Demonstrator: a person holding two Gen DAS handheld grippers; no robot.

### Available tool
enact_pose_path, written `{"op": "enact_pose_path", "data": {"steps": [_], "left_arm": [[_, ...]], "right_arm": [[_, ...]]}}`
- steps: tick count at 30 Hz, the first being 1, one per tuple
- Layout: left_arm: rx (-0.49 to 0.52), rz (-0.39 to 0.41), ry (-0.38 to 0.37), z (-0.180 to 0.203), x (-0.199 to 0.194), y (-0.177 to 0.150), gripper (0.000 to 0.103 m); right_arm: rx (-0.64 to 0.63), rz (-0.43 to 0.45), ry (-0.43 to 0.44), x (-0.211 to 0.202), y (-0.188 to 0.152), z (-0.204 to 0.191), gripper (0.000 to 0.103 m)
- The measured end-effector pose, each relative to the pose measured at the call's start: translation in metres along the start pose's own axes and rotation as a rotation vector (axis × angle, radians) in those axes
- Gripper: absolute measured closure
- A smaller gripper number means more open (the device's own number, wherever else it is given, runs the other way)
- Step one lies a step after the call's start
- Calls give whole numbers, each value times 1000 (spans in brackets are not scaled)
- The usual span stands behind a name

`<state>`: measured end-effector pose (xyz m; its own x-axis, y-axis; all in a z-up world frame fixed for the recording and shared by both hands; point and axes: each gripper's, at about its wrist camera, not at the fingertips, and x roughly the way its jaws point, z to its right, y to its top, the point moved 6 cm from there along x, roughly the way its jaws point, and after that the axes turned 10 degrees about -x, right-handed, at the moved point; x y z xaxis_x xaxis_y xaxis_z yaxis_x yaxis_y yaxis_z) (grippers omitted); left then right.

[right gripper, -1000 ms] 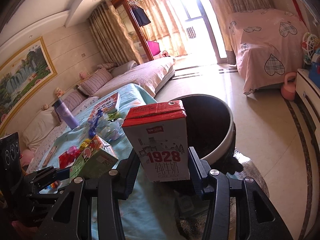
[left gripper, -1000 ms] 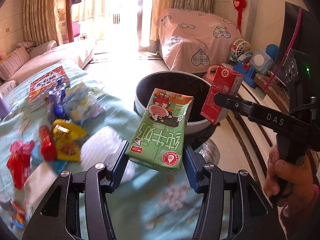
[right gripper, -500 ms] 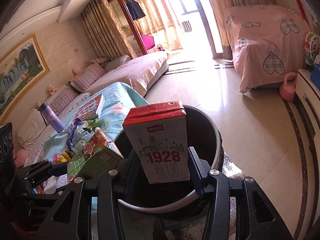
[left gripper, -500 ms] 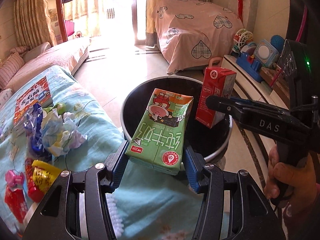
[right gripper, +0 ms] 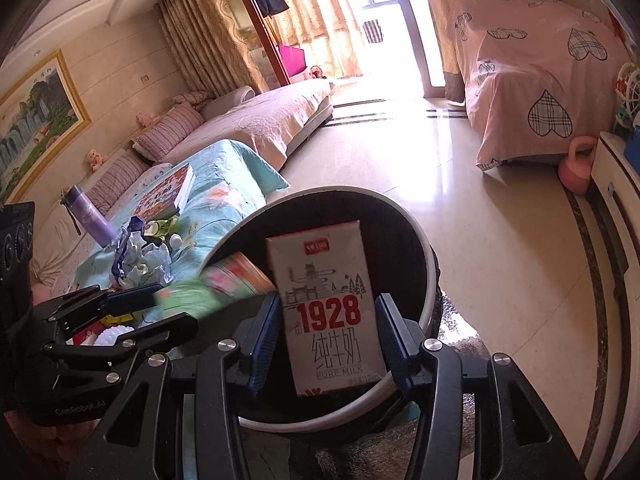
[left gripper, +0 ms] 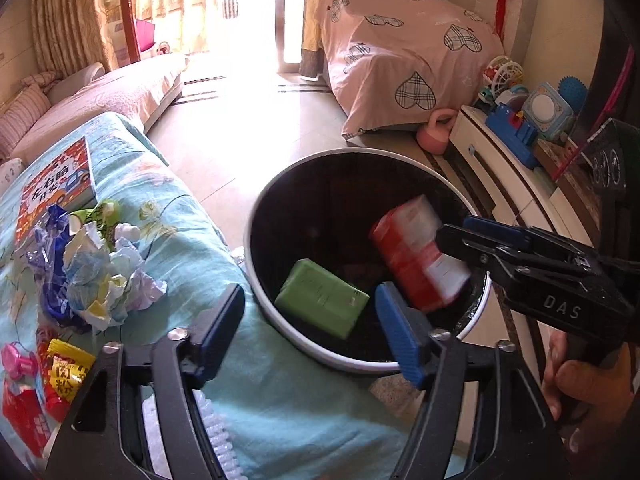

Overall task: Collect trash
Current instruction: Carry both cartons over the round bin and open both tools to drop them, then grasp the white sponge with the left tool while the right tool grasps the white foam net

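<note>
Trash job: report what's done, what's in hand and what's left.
Done: the green carton is inside the bin. The left gripper has just been opening, with nothing between its pads.
In hand: the red carton sits between the right gripper pads over the bin, possibly slipping free.
Left: crumpled paper and wrappers on the cloth.

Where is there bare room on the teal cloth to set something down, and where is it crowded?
Free: the teal cloth between the crumpled paper pile and the bin, running toward the far corner. Crowded: the cloth's left side, with book, paper pile and snack packets; the bin mouth, with green carton and red carton.
</note>
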<state>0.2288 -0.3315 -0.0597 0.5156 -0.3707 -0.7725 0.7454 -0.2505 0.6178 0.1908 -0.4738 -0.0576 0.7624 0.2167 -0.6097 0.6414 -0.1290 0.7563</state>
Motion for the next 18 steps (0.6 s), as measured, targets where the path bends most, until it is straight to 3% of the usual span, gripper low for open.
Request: {"op": "enact_pose_path", "data": {"steps": [4,8,13,16,18], "left_arm": [[-27,20,-17,-8,-13,-7,29],[-46,56,-29,-22,-33,-20,24],[-87,99,-52,-43,-64,-37,24],[-105,122,-54,-57,-81,-50,24],[-121,132,-33,-68,-89,-61,24]], "right_arm": [[10,22,-1,-12,-3,0,48],[41,49,17,-23,-11,-9,34],[61,64,38,-31,-21,-29,29],[57,66,64,-34,-28,-46,16],[56,61,84,-34,-33,-60,12]]}}
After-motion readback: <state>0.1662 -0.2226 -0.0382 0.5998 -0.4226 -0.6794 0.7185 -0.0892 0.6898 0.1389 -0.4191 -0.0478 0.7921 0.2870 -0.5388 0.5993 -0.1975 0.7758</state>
